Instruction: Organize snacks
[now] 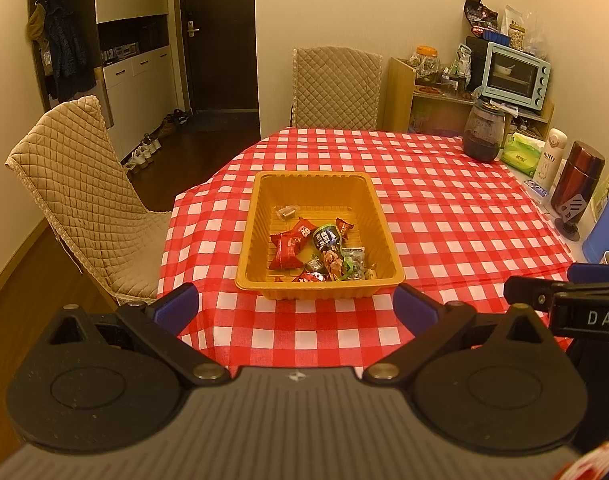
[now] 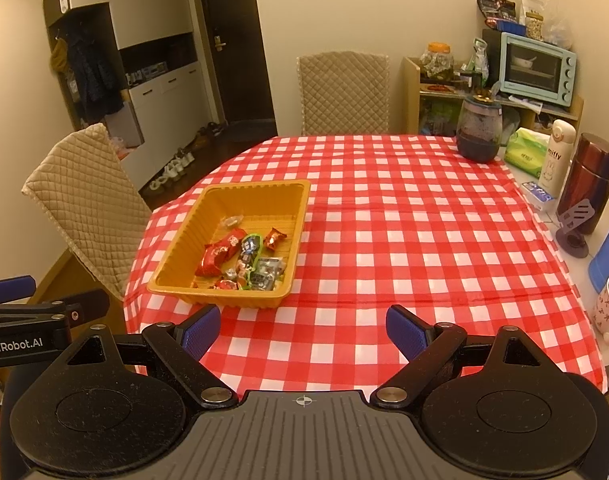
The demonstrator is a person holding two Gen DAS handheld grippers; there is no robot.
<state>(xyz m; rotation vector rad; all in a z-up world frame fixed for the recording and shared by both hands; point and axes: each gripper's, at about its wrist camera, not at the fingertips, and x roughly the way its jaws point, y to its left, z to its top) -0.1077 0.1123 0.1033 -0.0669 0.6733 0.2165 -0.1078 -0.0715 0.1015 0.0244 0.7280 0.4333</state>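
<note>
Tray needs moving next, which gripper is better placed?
Left, probably. In the left wrist view the orange tray sits straight ahead of the open left gripper, its near rim between the fingers. In the right wrist view the right gripper is open over bare tablecloth, tray off to its left.

A worktop in red-and-white checked cloth carries an orange snack tray, with a dark glass jar well beyond it.
</note>
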